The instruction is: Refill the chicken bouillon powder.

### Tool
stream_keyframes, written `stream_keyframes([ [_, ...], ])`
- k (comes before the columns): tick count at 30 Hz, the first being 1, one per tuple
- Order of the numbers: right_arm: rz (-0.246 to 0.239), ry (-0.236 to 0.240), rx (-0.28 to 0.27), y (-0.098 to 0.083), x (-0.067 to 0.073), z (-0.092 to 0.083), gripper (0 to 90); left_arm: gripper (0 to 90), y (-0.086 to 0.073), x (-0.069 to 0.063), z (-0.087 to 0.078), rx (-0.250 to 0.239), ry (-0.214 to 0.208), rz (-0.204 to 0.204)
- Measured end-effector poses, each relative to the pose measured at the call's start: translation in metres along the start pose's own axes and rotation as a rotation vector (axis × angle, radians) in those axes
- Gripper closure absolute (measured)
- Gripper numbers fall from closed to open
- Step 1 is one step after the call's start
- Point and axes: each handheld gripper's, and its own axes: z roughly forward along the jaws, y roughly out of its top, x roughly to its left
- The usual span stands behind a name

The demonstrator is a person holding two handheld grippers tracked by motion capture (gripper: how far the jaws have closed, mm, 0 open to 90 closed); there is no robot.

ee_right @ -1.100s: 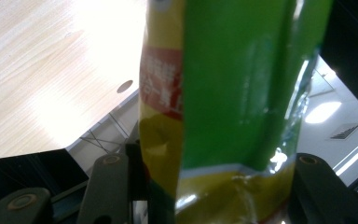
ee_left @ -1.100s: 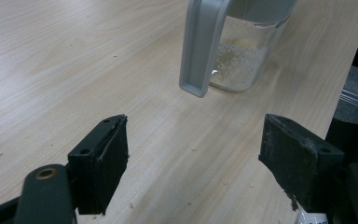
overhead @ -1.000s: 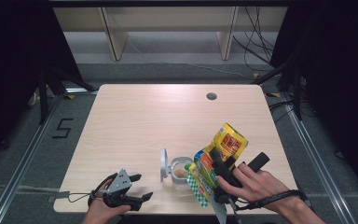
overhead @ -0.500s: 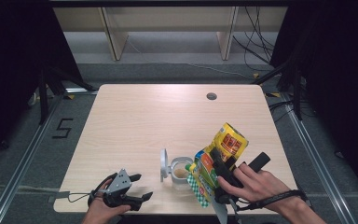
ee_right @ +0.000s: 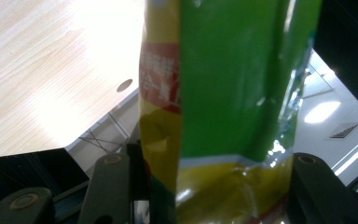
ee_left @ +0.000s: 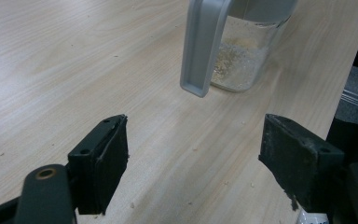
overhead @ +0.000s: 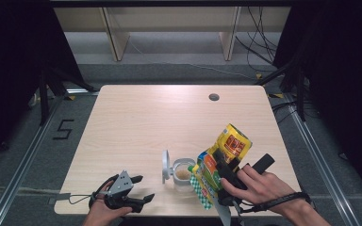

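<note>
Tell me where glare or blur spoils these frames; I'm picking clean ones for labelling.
Right gripper view: bright glare washes out the table, and the close bag looks soft. Left gripper view: the jar is fairly sharp, with mild sheen on the wood. High view: evenly lit tabletop, dark surroundings.

From above I see my right gripper (overhead: 222,175) clamping a yellow-green bag (overhead: 219,160), tilted over an open clear jar (overhead: 184,173) with its grey lid (overhead: 165,166) flipped up. My left gripper (overhead: 139,188) rests spread wide near the table (overhead: 169,117) edge.
</note>
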Motion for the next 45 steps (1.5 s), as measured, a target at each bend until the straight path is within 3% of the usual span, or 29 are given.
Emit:
stream_keyframes([
  [1,0.000,-0.001,0.001,0.0000,0.0001,-0.0001,53.9,23.0,-0.0006,-0.0013,0.0004,0.000,0.001,-0.028],
  [5,0.010,0.002,0.006,0.0001,0.0008,-0.0006,54.0,23.0,-0.0006,-0.0012,0.0003,0.000,0.001,-0.026],
  [8,0.012,0.001,0.007,0.0003,0.0005,-0.0008,54.1,23.0,0.0000,-0.0002,0.0001,0.000,0.002,0.002],
  [11,0.009,0.000,0.009,0.0002,0.0004,-0.0006,54.1,23.0,-0.0003,0.0000,0.0002,-0.004,0.000,0.003],
  [12,0.010,0.001,0.007,0.0001,0.0004,-0.0006,54.1,23.0,0.0000,0.0015,-0.0009,0.013,0.005,0.021],
  [13,0.010,0.002,0.006,0.0001,0.0005,-0.0005,54.1,23.0,-0.0003,0.0001,-0.0008,0.009,0.003,0.000],
  [16,0.010,-0.001,0.007,0.0003,0.0006,-0.0007,54.2,23.1,-0.0003,0.0011,-0.0011,0.022,0.011,0.010],
  [17,0.012,-0.001,0.006,0.0002,0.0007,-0.0008,54.2,23.1,-0.0005,-0.0011,0.0001,-0.001,0.000,-0.017],
  [20,0.009,0.000,0.007,-0.0001,0.0003,-0.0007,54.3,23.0,-0.0008,-0.0015,0.0007,-0.004,0.005,-0.022],
  [21,0.013,-0.004,0.005,-0.0005,-0.0006,-0.0011,54.2,23.1,-0.0006,-0.0015,0.0006,-0.003,0.004,-0.019],
  [22,0.008,-0.005,0.006,-0.0006,-0.0014,-0.0012,54.3,23.1,-0.0001,0.0008,-0.0007,0.018,0.015,0.016],
  [24,-0.004,-0.003,0.004,-0.0011,-0.0015,-0.0006,54.3,23.0,-0.0003,-0.0003,-0.0006,0.009,0.005,-0.006],
  [25,0.017,-0.002,0.016,-0.0016,-0.0010,-0.0020,54.3,23.1,-0.0002,0.0009,-0.0012,0.024,0.013,0.010],
  [41,-0.010,-0.005,0.001,-0.0004,-0.0027,-0.0005,54.8,23.0,-0.0004,-0.0010,-0.0004,-0.003,0.007,-0.017],
  [45,-0.002,-0.011,0.006,-0.0010,-0.0037,-0.0014,54.8,23.0,-0.0003,-0.0002,-0.0008,0.005,0.008,-0.002],
])
